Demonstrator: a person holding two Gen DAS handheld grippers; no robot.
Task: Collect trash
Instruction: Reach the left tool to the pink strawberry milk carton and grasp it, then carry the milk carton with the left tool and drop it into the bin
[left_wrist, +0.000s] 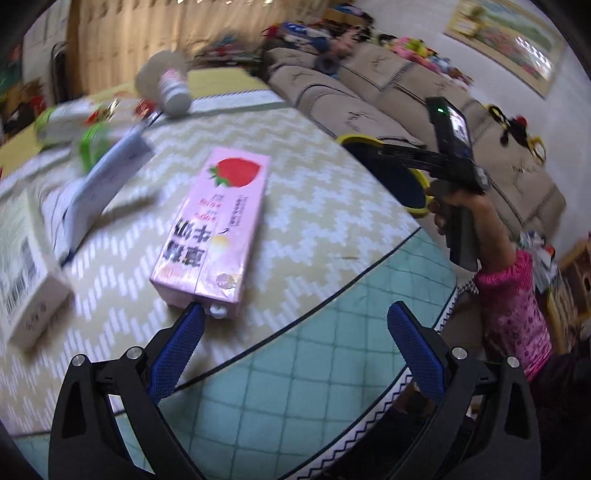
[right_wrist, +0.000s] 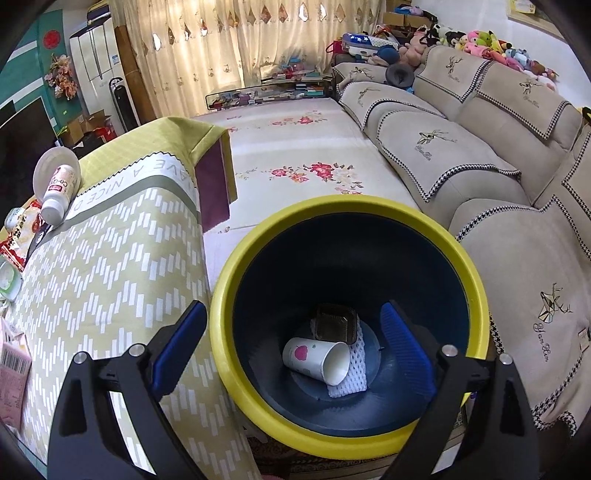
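A pink strawberry milk carton (left_wrist: 214, 229) lies flat on the patterned tablecloth (left_wrist: 314, 206), its cap end toward me. My left gripper (left_wrist: 295, 314) is open just in front of it, the left fingertip (left_wrist: 194, 314) almost touching the carton's near end. My right gripper (right_wrist: 291, 314) hangs open and empty over a yellow-rimmed dark blue bin (right_wrist: 258, 251); in the left wrist view a hand holds it beside the bin's rim (left_wrist: 354, 139). In the bin lie a paper cup (right_wrist: 317, 358), a dark foil tray (right_wrist: 336, 321) and white foam netting (right_wrist: 351, 384).
More litter lies on the table: a white box (left_wrist: 26, 277), a blue-white pack (left_wrist: 107, 181), green-white packets (left_wrist: 70, 122) and a white bottle (left_wrist: 173, 88), also visible as the bottle (right_wrist: 61, 192). A beige sofa (right_wrist: 480, 155) stands beyond the bin; a flowered mat (right_wrist: 295, 147) covers the floor.
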